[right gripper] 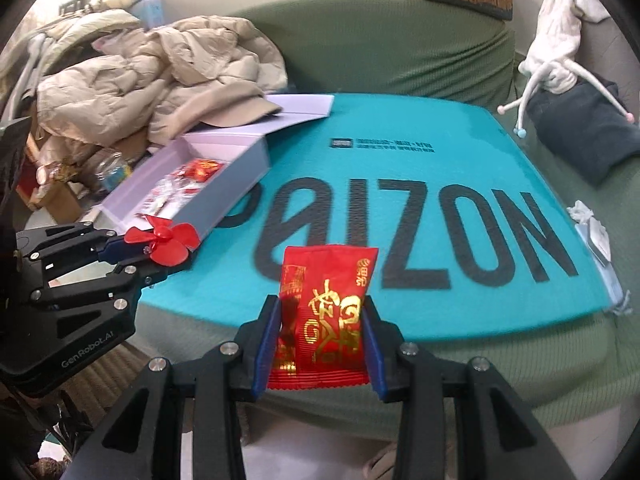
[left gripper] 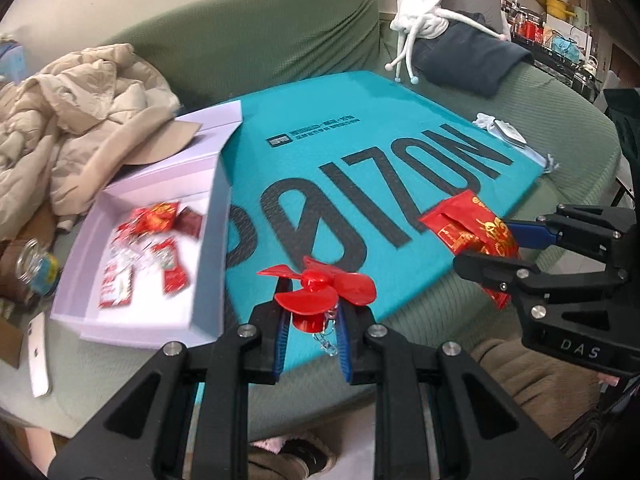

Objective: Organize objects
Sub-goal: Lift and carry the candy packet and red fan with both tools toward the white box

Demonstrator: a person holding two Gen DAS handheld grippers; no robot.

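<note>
My left gripper (left gripper: 312,312) is shut on a small red toy fan (left gripper: 318,290) with a metal clasp hanging under it, held above the near edge of the teal mat (left gripper: 360,152). It also shows in the right wrist view (right gripper: 168,246) at the left. My right gripper (right gripper: 322,320) is shut on a red snack packet (right gripper: 326,312) with gold writing, over the mat's front edge; the packet shows at the right in the left wrist view (left gripper: 472,232). An open white box (left gripper: 208,208) holds several red packets (left gripper: 148,248).
A beige padded jacket (left gripper: 72,120) and cap lie behind the box on the green sofa (left gripper: 260,40). A dark cushion (left gripper: 468,60) and white cloth toy (left gripper: 420,12) sit at the back right. A glass jar (left gripper: 38,268) and white strap (left gripper: 38,356) lie left.
</note>
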